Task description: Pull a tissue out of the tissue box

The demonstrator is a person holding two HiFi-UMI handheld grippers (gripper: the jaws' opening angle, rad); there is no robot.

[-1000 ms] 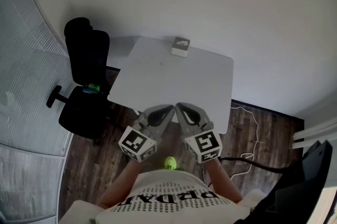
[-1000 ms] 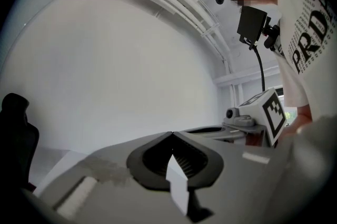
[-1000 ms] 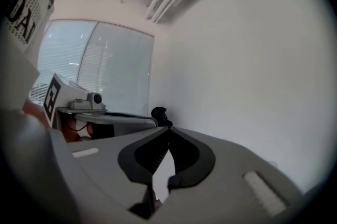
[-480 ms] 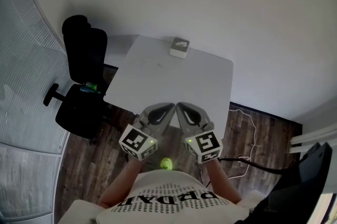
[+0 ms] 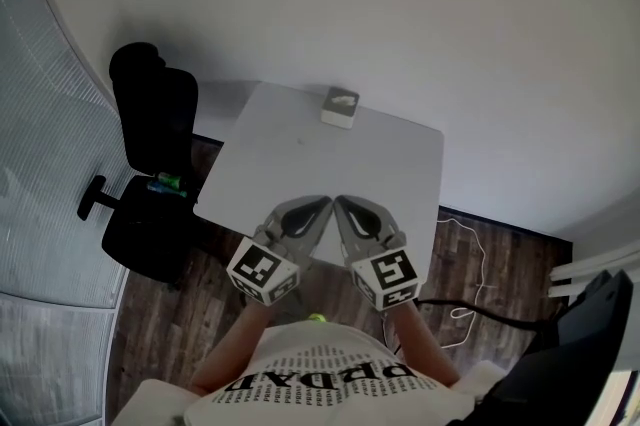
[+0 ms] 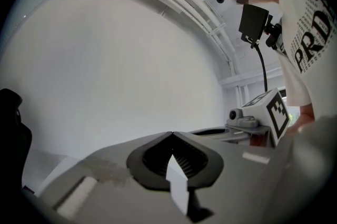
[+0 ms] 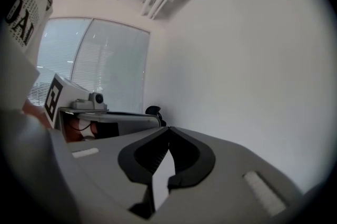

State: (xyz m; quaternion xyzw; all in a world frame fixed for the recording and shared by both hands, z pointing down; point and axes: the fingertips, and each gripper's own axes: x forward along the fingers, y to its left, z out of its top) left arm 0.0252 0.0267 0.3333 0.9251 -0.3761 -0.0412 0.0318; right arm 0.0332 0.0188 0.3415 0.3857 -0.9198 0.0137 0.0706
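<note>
Tissue box point(image 5: 340, 111) sits at the far edge of the white table point(image 5: 290, 169), by the wall, w/ a white tissue point(image 5: 343, 98) poking out its top. Left gripper point(image 5: 323, 205) & right gripper point(image 5: 339, 202) are side by side over the near table edge, well apart from the box. Both have jaws fully together, nothing between. Only the head view shows box & table. Each gripper view shows bare wall + the other gripper; right gripper view also catches window blinds point(image 7: 100, 65) & office chair point(image 7: 154, 110).
</note>
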